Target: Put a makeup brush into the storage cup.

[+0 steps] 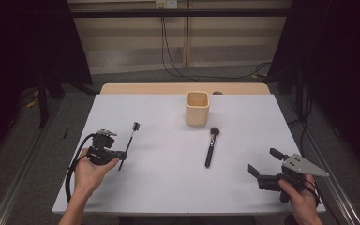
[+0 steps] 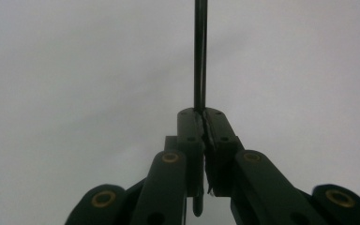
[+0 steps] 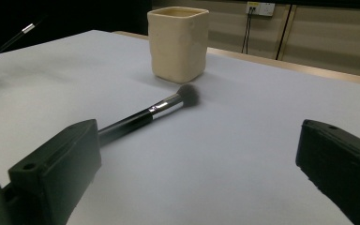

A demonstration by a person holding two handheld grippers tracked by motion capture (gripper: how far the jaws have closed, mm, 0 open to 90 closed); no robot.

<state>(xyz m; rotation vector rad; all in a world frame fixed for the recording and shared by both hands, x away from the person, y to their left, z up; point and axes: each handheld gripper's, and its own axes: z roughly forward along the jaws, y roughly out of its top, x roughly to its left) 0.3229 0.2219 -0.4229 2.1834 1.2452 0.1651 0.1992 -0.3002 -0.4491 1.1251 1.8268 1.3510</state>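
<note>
My left gripper (image 1: 121, 155) is shut on the handle of a thin black brush (image 1: 130, 141), whose small square head points away toward the far side. In the left gripper view the thin brush (image 2: 200, 56) runs straight up out of the closed jaws of the left gripper (image 2: 202, 123). A black powder brush (image 1: 211, 146) with a silver ferrule lies flat at mid table, bristles toward a cream square cup (image 1: 197, 108). My right gripper (image 1: 262, 161) stands open near the front right, holding nothing. In the right gripper view the powder brush (image 3: 145, 114) lies ahead, and the cup (image 3: 177, 43) stands beyond it.
The white table top (image 1: 168, 187) rests on a wooden table whose far edge shows behind the cup. Black cables hang down the back wall and lie on the floor. Metal rails run along both sides of the table.
</note>
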